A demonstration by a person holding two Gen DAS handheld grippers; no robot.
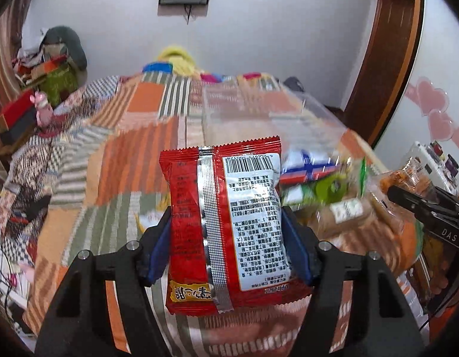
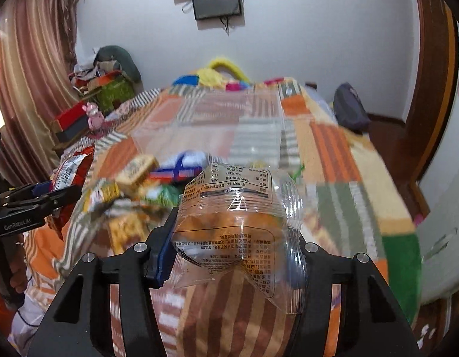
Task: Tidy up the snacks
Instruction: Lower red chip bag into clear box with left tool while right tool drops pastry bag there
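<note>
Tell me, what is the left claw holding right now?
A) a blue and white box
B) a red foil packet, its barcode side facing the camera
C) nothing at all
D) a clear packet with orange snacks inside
B: in the left wrist view, the left claw is shut on the red foil packet, whose silver seam and barcode label face the camera; the clear packet sits in the right claw.

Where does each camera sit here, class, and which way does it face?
Left wrist view: sits on the left gripper, facing along the bed to the wall; its fingers clamp a red packet.
Right wrist view: sits on the right gripper, facing likewise; its fingers clamp a clear bag.
Shared: the clear box, the snack pile, and each other's gripper.
</note>
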